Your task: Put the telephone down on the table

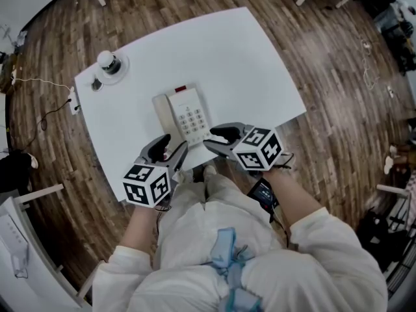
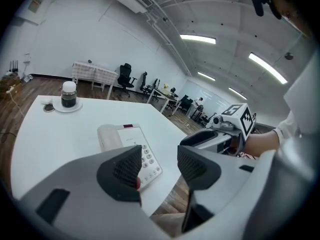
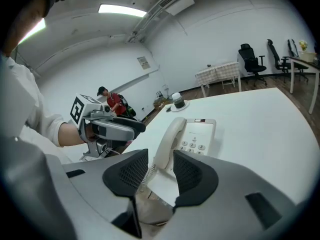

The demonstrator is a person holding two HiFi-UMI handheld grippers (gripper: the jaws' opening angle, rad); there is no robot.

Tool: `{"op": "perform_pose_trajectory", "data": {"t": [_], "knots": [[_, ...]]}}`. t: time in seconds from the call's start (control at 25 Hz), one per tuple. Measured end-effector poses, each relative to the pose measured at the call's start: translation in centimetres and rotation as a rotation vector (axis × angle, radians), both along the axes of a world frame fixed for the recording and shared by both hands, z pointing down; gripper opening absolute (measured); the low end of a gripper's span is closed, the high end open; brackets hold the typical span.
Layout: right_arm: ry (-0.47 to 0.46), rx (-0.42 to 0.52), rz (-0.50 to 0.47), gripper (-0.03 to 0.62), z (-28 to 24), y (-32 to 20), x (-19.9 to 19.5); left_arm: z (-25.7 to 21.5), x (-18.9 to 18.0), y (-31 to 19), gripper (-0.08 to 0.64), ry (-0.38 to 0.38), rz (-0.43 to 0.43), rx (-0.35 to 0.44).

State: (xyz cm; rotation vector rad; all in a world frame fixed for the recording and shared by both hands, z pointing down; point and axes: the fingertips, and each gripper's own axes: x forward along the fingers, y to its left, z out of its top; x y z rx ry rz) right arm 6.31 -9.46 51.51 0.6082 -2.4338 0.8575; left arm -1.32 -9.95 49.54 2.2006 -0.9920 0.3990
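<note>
Seen from the head view, the telephone (image 1: 185,114) lies flat on the white worktop (image 1: 247,64), just ahead of both tools. The left tool (image 1: 172,147) and right tool (image 1: 216,139) hang by the near edge. In the left gripper view that tool's jaws stand partly apart and empty, the telephone beyond them and bare worktop running to a far jar (image 2: 68,96). In the right gripper view the jaws are narrowly apart and empty, the handset (image 3: 167,144) just beyond.

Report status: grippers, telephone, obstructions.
Left gripper open, empty. Right gripper open, empty. Telephone flat on table, handset cradled. Jar at far corner, clear of it.
</note>
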Motion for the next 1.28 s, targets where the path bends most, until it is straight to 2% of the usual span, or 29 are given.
{"op": "perform_pose_trajectory", "data": {"t": [0.2, 0.28, 0.6, 0.84, 1.28], "knots": [[-0.028, 0.028, -0.014, 0.158, -2.3, 1.5, -0.4, -2.3, 0.3, 1.7, 0.186, 0.028, 0.035, 0.025], [-0.041, 0.033, -0.017, 0.15, -3.1, 2.2, -0.4, -3.2, 0.4, 2.4, 0.148, 0.048, 0.042, 0.036], [-0.116, 0.079, -0.006, 0.098, -7.2, 4.4, -0.4, -6.9, 1.3, 4.1, 0.081, 0.157, 0.093, 0.075], [-0.117, 0.084, -0.007, 0.091, -7.9, 5.4, -0.7, -8.0, 2.3, 5.3, 0.049, 0.144, 0.155, 0.091], [-0.195, 0.065, 0.003, 0.066, -9.8, 7.1, -1.4, -8.8, 2.0, 6.9, 0.038, 0.176, 0.189, 0.079]]}}
